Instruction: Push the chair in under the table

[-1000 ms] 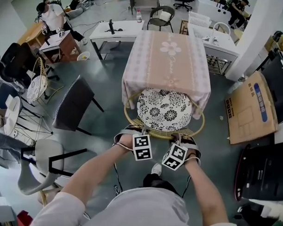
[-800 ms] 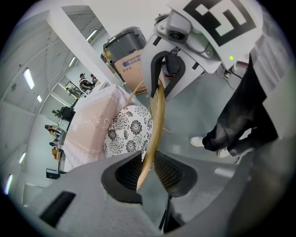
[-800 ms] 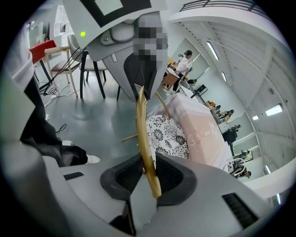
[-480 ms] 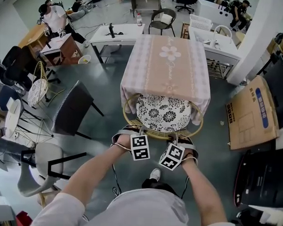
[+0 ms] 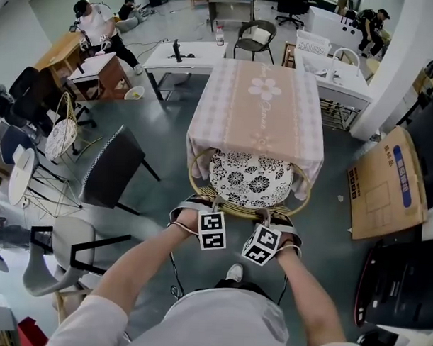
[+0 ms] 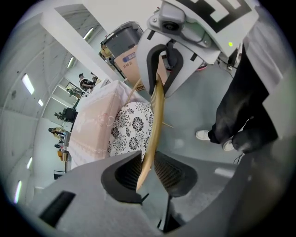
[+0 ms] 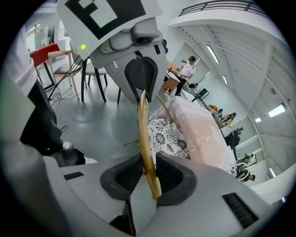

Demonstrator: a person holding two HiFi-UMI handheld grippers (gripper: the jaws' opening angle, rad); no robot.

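Observation:
A round rattan chair with a black-and-white flowered cushion (image 5: 250, 178) stands at the near end of a table under a pink cloth (image 5: 258, 99). The cloth's hem overlaps the front of the seat. My left gripper (image 5: 214, 205) and right gripper (image 5: 266, 219) sit side by side on the chair's curved back rim (image 5: 238, 203). In the left gripper view the golden rim (image 6: 155, 115) runs up between the pads of the left gripper (image 6: 147, 172). The right gripper view shows the rim (image 7: 144, 134) pinched in my right gripper (image 7: 149, 178). Both are shut on it.
A dark chair (image 5: 114, 165) stands left of the table, and a grey chair (image 5: 64, 259) nearer left. A flat cardboard box (image 5: 383, 182) lies on the floor at the right. White desks (image 5: 185, 54) and a black chair (image 5: 251, 31) stand beyond the table. My shoe (image 5: 234, 272) is below the grippers.
Both grippers have moved a little toward the table with the chair, so the tablecloth's hem covers slightly more of the seat. The grip on the rim is unchanged.

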